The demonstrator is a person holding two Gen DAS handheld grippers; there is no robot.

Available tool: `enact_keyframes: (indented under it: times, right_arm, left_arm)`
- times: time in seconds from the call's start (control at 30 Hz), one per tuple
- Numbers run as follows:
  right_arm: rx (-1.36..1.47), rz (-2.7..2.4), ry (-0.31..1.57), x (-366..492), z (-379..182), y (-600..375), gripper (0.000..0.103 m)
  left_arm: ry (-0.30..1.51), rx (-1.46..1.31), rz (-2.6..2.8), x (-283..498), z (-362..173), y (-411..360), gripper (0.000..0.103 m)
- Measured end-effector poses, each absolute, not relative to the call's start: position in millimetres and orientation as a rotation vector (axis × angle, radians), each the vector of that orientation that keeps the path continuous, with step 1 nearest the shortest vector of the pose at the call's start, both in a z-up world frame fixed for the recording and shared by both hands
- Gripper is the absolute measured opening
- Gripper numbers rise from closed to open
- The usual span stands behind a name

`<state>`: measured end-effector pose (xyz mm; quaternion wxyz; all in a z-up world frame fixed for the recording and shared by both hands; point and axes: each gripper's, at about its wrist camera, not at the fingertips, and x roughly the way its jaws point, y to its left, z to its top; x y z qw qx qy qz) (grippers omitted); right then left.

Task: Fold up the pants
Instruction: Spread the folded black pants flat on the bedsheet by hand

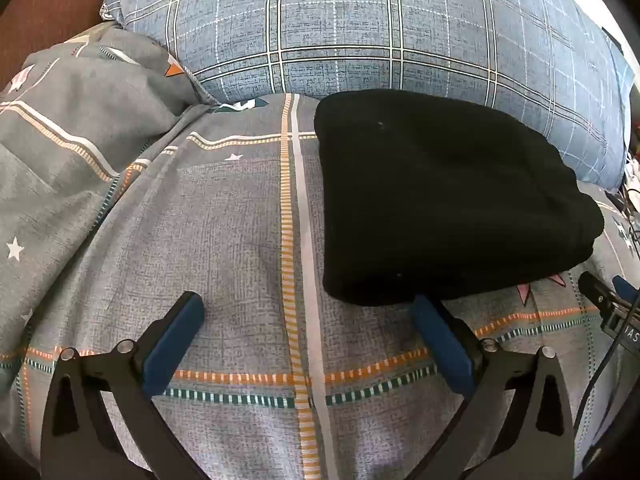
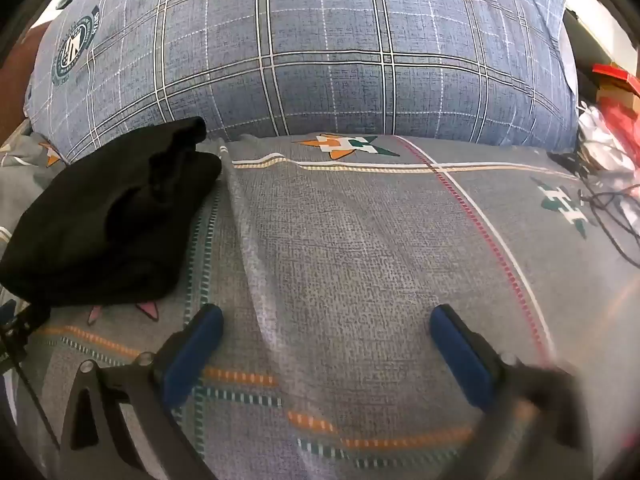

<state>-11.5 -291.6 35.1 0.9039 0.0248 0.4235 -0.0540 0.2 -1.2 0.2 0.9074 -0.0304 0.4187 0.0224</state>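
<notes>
Black pants [image 1: 448,200] lie folded into a thick bundle on the grey patterned bedsheet [image 1: 224,216]. In the left wrist view my left gripper [image 1: 308,304] stands open just in front of the bundle's near edge, with its right fingertip close to the fabric and only sheet between the blue pads. In the right wrist view the same pants [image 2: 108,224] sit at the far left. My right gripper [image 2: 326,318] is open over bare sheet to the right of them. A part of the right gripper [image 1: 608,300] shows at the right edge of the left wrist view.
A large blue plaid pillow [image 1: 360,28] lies behind the pants, across the head of the bed. A crumpled grey duvet [image 1: 60,128] is heaped at the left. Black cables [image 2: 612,216] and red and white items [image 2: 616,100] lie at the bed's right edge.
</notes>
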Motion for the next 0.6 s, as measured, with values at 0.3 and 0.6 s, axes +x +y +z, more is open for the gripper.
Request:
enact_keyframes:
  times: [0.3,0.6]
  right_arm:
    - [0.038,-0.118,0.880,-6.7,30.7,-285.9,0.102]
    - [0.038,-0.117,0.879,-10.2,33.2,-291.4,0.102]
  left_arm:
    - [0.861,-0.068,0.044,-2.6,-0.1,-3.8,0.103]
    - [0.861,-0.070,0.043,-2.5,0.5,-3.7,0.103]
